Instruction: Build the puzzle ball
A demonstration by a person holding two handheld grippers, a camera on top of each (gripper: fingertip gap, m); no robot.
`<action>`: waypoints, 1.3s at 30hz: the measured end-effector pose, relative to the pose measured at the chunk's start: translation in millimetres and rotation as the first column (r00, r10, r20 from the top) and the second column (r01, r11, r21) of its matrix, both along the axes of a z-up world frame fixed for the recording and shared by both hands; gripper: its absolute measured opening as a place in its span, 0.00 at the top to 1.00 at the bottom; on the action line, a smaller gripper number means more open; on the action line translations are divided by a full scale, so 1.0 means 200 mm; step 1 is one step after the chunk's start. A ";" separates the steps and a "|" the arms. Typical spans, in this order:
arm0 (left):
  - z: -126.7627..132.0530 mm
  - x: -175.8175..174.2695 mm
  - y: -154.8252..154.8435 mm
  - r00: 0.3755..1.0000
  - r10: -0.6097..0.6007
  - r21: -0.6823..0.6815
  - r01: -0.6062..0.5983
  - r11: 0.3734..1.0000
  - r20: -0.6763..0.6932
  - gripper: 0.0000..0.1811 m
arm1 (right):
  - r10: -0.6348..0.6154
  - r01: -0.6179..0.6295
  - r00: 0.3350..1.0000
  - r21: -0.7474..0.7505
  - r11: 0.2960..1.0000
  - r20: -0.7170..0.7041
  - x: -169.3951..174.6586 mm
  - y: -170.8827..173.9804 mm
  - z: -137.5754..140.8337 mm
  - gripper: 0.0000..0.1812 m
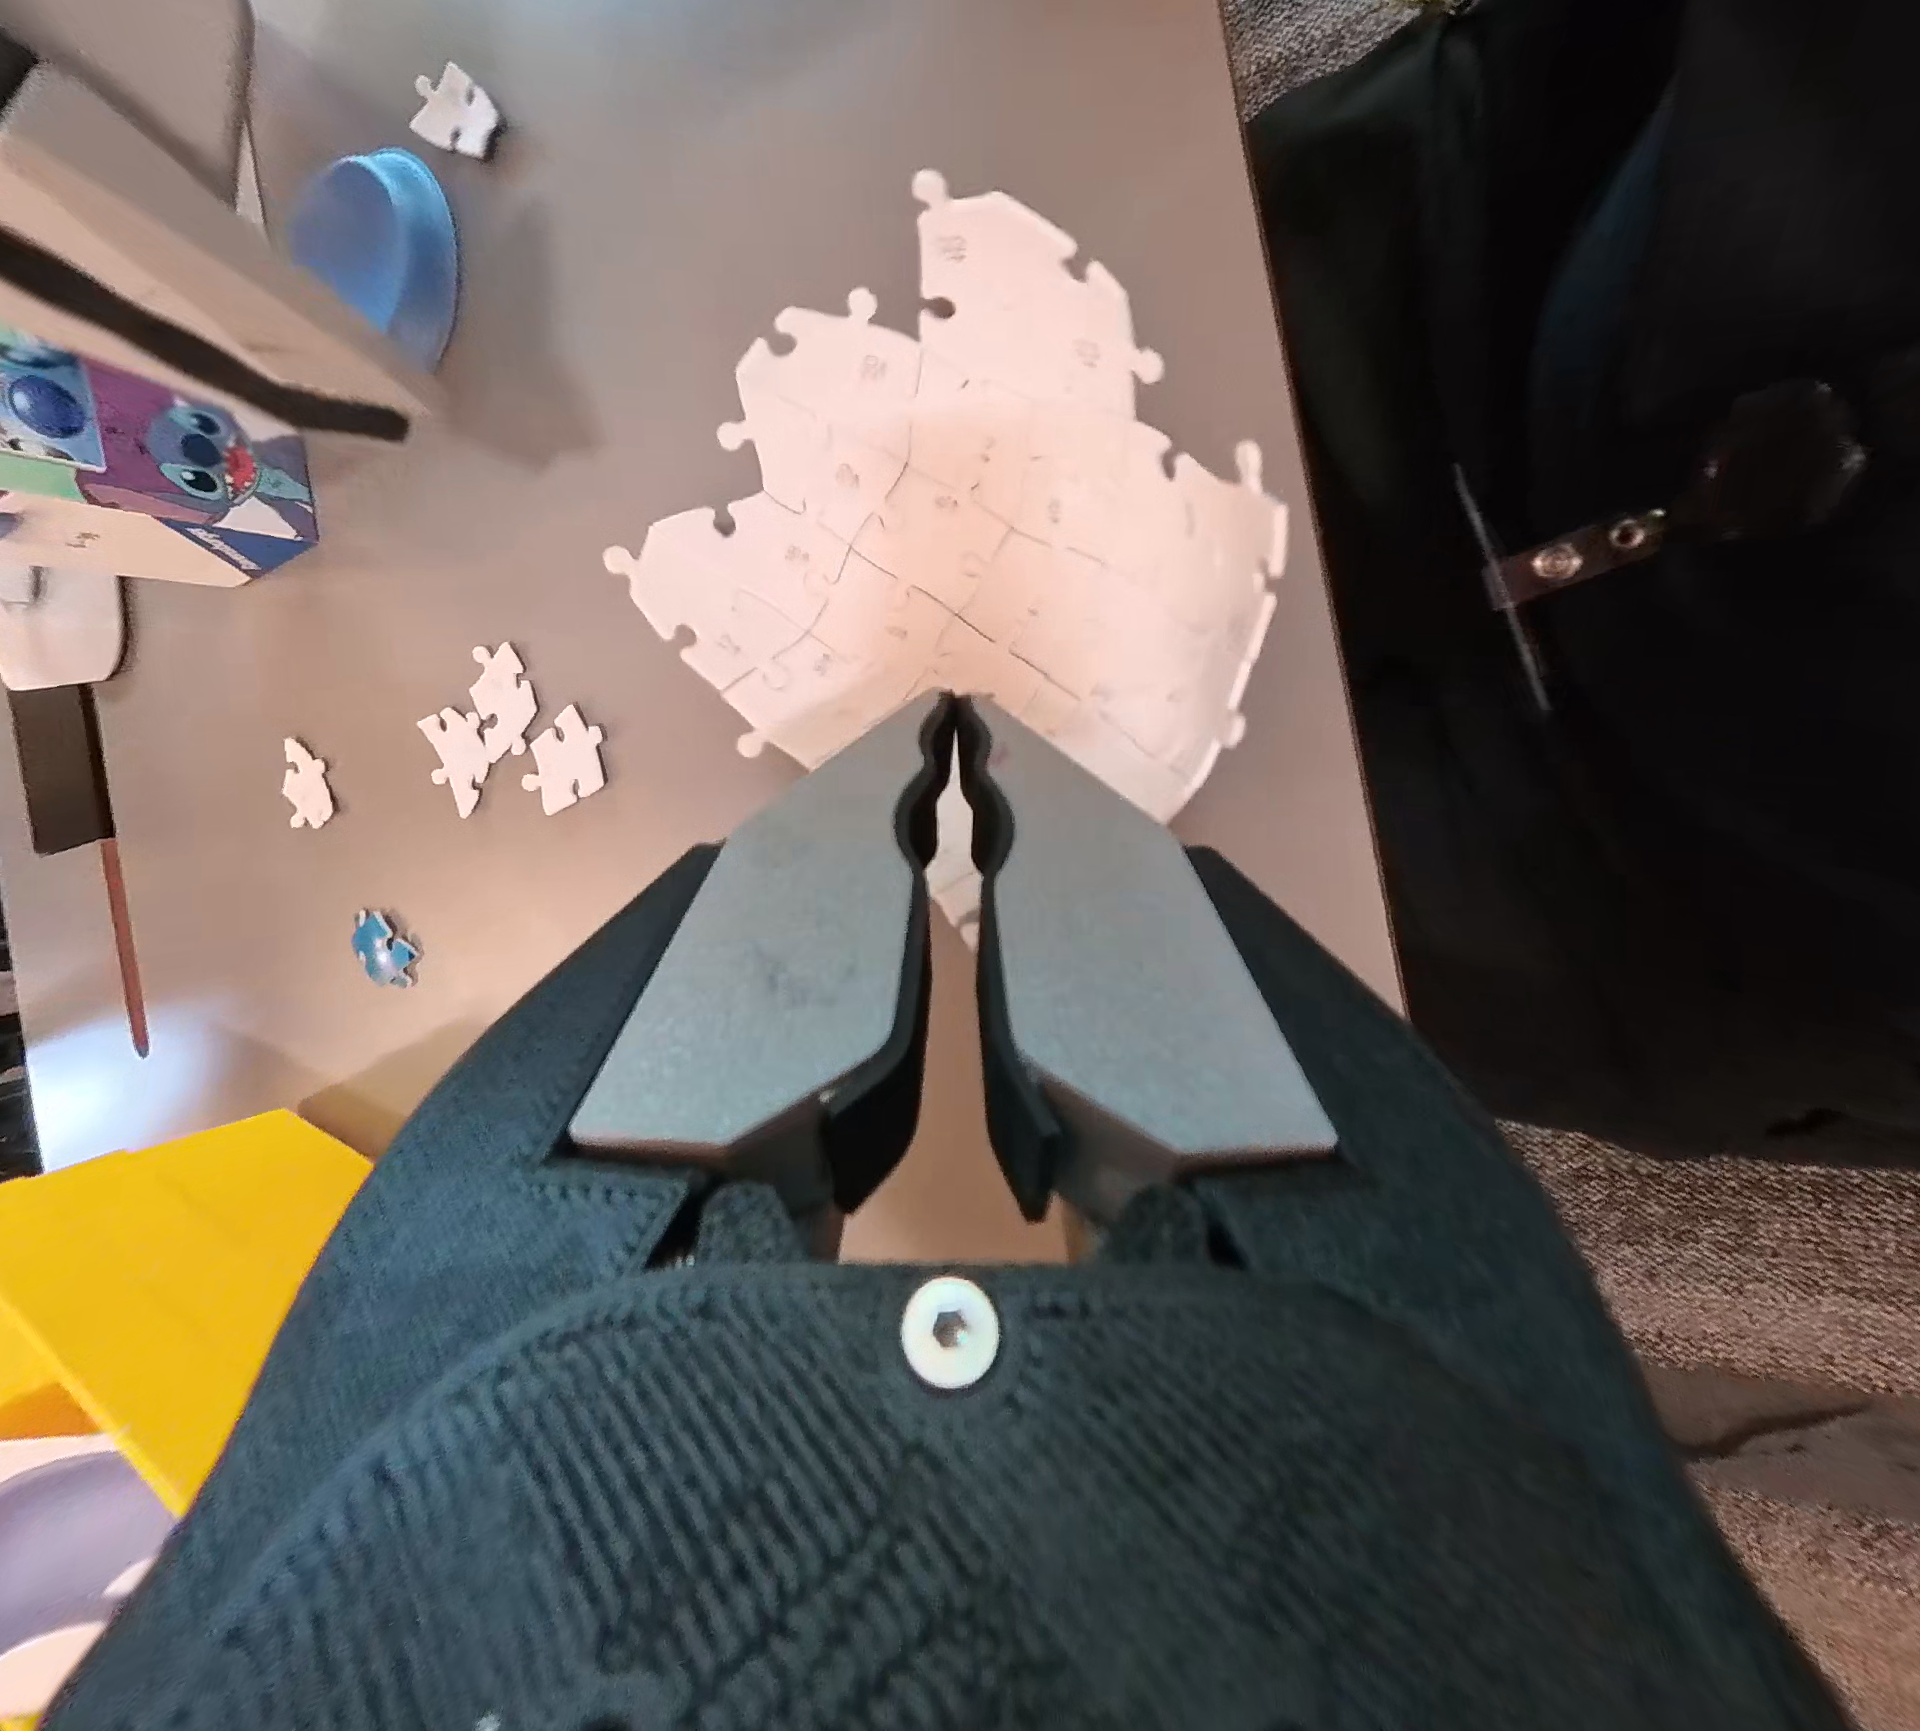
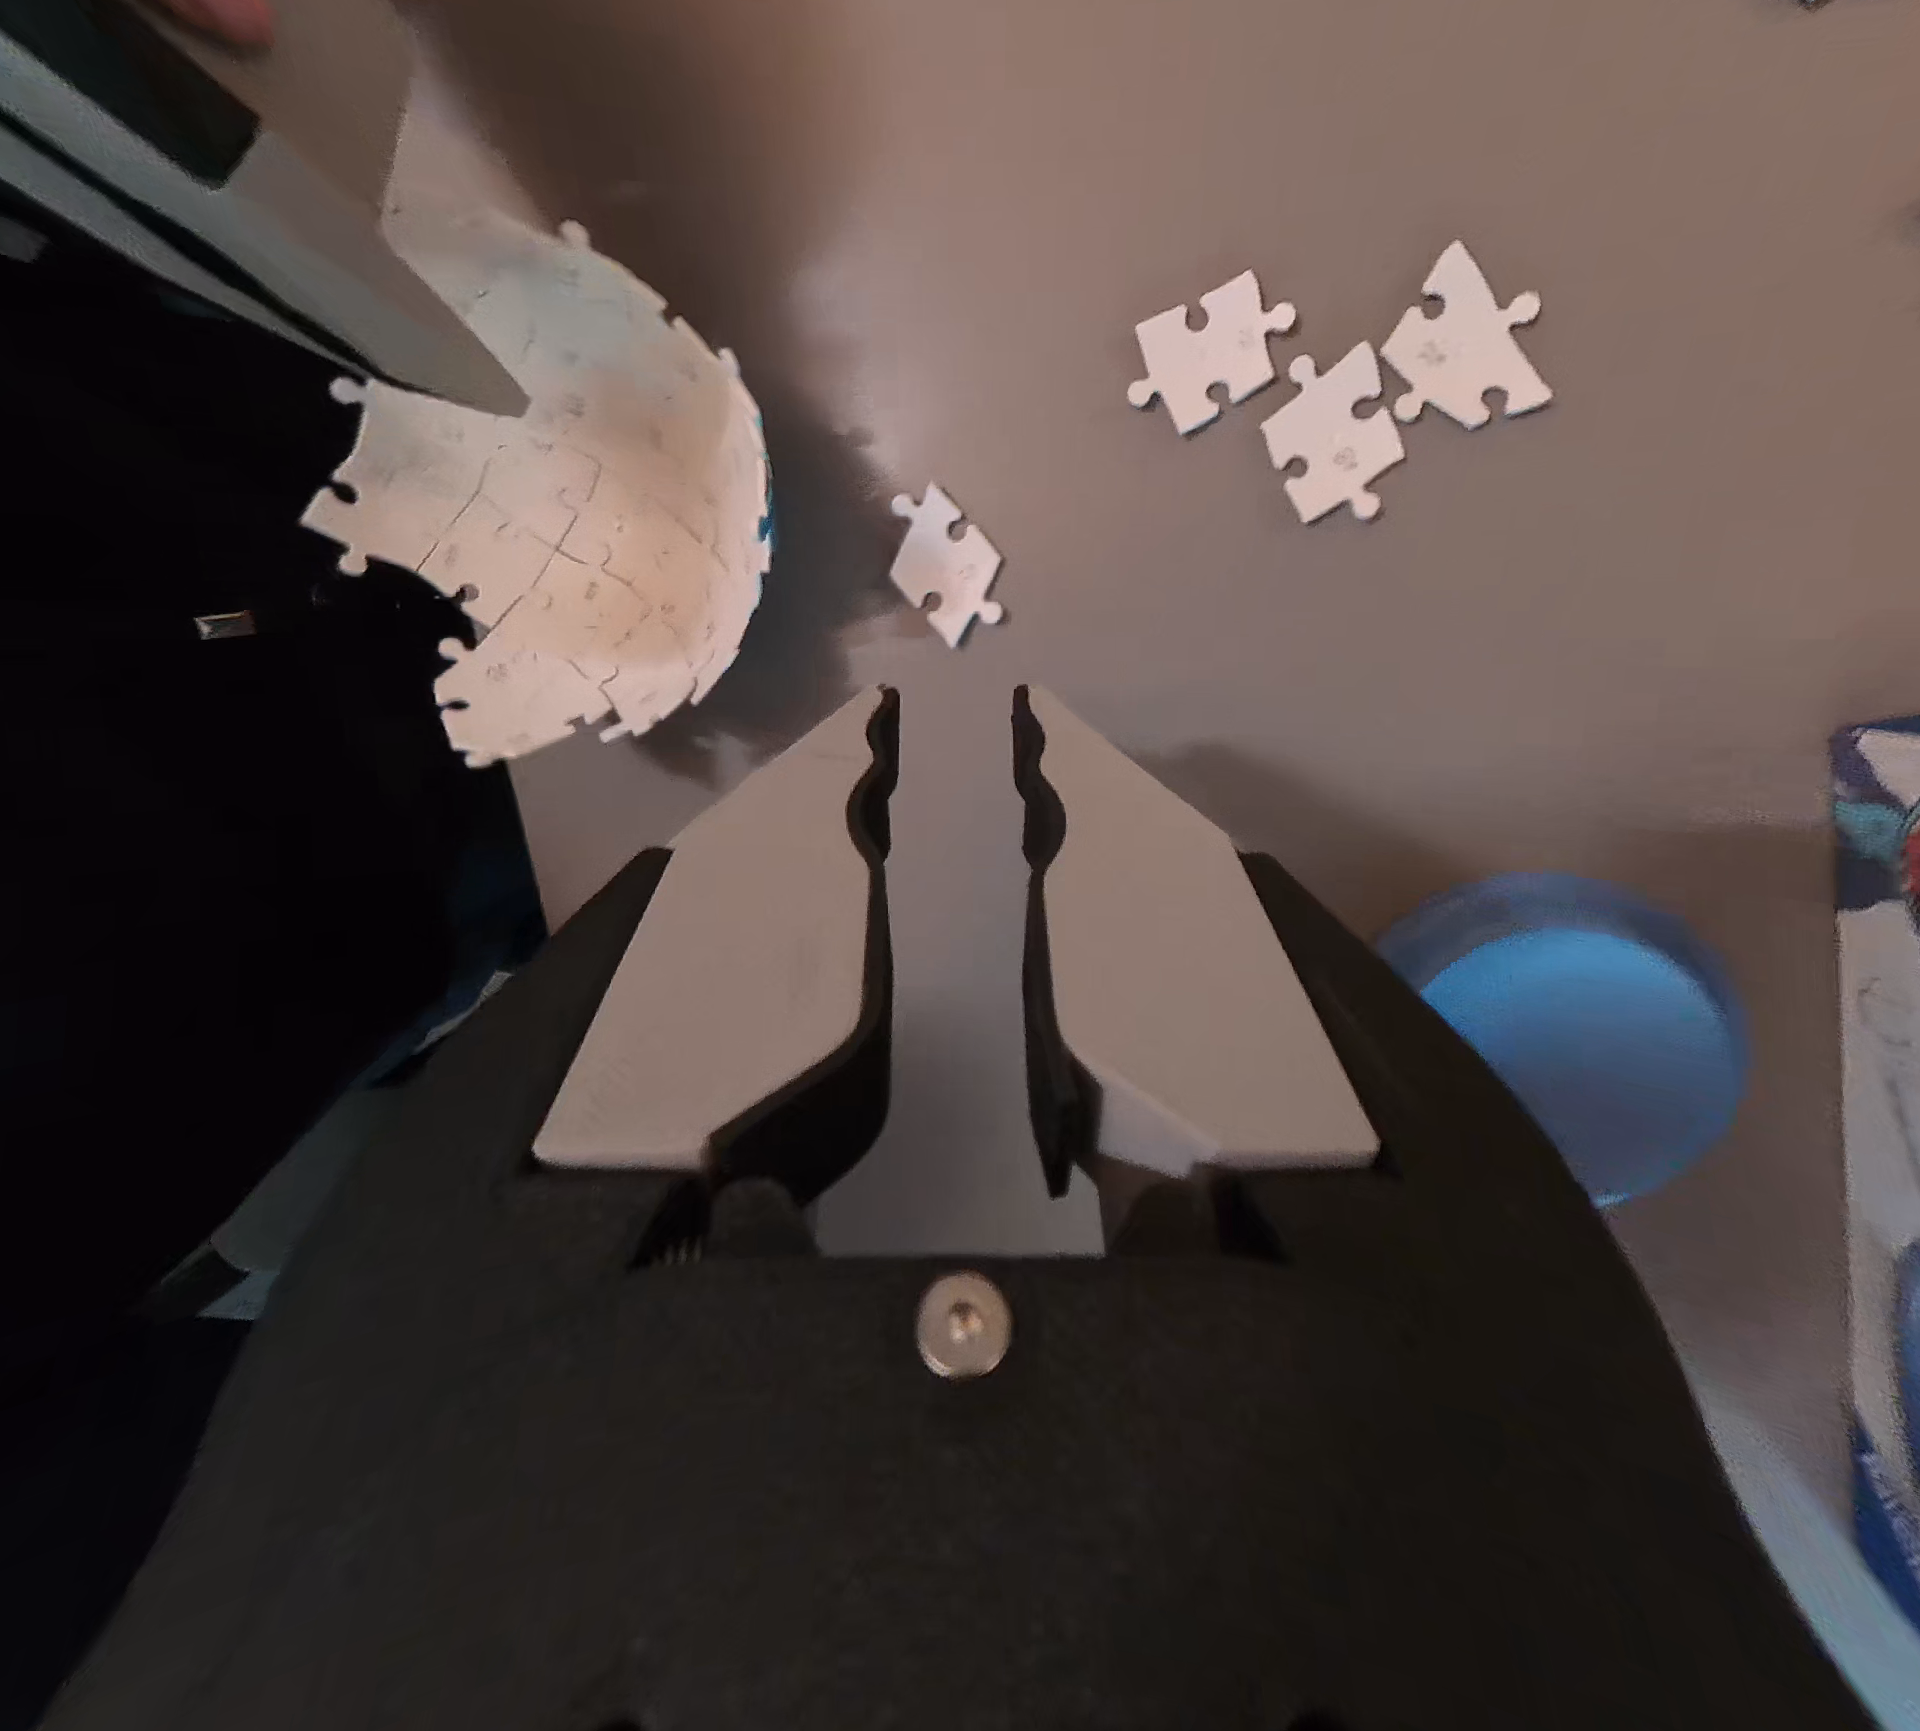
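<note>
Roughly half done, the curved shell hangs above the table pinched in the left gripper, while the right gripper gapes empty near five loose pieces not yet fitted.

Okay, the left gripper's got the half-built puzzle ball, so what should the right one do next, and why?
Probably ease the right gripper forward and down onto the single loose piece just ahead of its tips. Its jaws stand open and empty, while the left gripper is shut on the rim of the curved shell, which has open edges to fill.
</note>
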State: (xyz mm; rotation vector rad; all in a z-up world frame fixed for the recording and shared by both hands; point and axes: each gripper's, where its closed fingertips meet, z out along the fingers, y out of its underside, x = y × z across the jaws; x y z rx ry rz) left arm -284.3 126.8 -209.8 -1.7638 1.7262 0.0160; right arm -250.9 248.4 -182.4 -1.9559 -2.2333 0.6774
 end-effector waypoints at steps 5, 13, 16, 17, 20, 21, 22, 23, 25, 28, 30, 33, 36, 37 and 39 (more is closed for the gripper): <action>-0.06 0.00 0.00 1.000 -0.007 0.001 0.007 1.000 -0.026 1.00 | -0.099 0.098 0.994 -0.028 0.995 -0.039 0.18 -0.08 0.03 0.90; -0.03 0.02 -0.04 1.000 -0.004 0.043 0.005 0.999 -0.031 1.00 | -0.265 0.252 0.954 -0.108 0.962 -0.139 0.44 -0.25 0.04 0.90; 0.06 0.01 -0.07 1.000 0.008 0.067 -0.009 0.998 0.026 1.00 | -0.336 0.315 0.919 -0.130 0.940 -0.205 0.48 -0.28 0.03 0.87; 0.09 0.00 -0.09 0.999 0.017 0.069 -0.020 0.997 0.044 1.00 | -0.362 0.338 0.903 -0.138 0.931 -0.232 0.48 -0.28 0.02 0.86; 0.20 -0.06 -0.08 0.992 0.064 0.094 -0.074 0.993 0.111 1.00 | -0.442 0.429 0.838 -0.112 0.896 -0.320 0.49 -0.22 0.00 0.83; 0.25 -0.08 -0.06 0.985 0.092 0.114 -0.109 0.987 0.148 1.00 | -0.452 0.453 0.818 -0.088 0.887 -0.356 0.48 -0.19 -0.01 0.83; 0.30 -0.11 -0.03 0.973 0.127 0.129 -0.153 0.980 0.190 1.00 | -0.454 0.465 0.802 -0.070 0.882 -0.389 0.48 -0.18 -0.01 0.83; 0.35 -0.13 0.01 0.956 0.166 0.126 -0.200 0.972 0.240 1.00 | -0.456 0.476 0.787 -0.063 0.877 -0.416 0.46 -0.16 -0.02 0.83; 0.41 -0.15 0.09 0.908 0.248 0.050 -0.280 0.959 0.338 1.00 | -0.464 0.487 0.763 -0.073 0.870 -0.450 0.42 -0.14 -0.02 0.78; 0.42 -0.21 0.29 0.808 0.408 -0.064 -0.423 0.904 0.426 1.00 | -0.421 0.431 0.754 -0.104 0.896 -0.504 0.32 -0.13 -0.01 0.74; 0.39 -0.25 0.43 0.737 0.497 -0.148 -0.488 0.860 0.457 1.00 | -0.372 0.400 0.756 -0.070 0.914 -0.539 0.25 -0.09 0.00 0.72; 0.32 -0.22 0.58 0.669 0.551 -0.308 -0.457 0.834 0.498 1.00 | -0.315 0.386 0.758 0.004 0.922 -0.570 0.16 0.02 0.02 0.71; 0.27 -0.19 0.70 0.635 0.558 -0.404 -0.388 0.828 0.534 1.00 | -0.265 0.381 0.756 0.073 0.922 -0.598 0.06 0.15 0.05 0.66; 0.25 -0.19 0.74 0.633 0.558 -0.414 -0.379 0.828 0.537 1.00 | -0.245 0.370 0.760 0.090 0.925 -0.602 0.03 0.19 0.05 0.65; 0.21 -0.18 0.81 0.648 0.537 -0.406 -0.358 0.841 0.540 1.00 | -0.192 0.315 0.780 0.109 0.943 -0.595 -0.04 0.23 0.02 0.62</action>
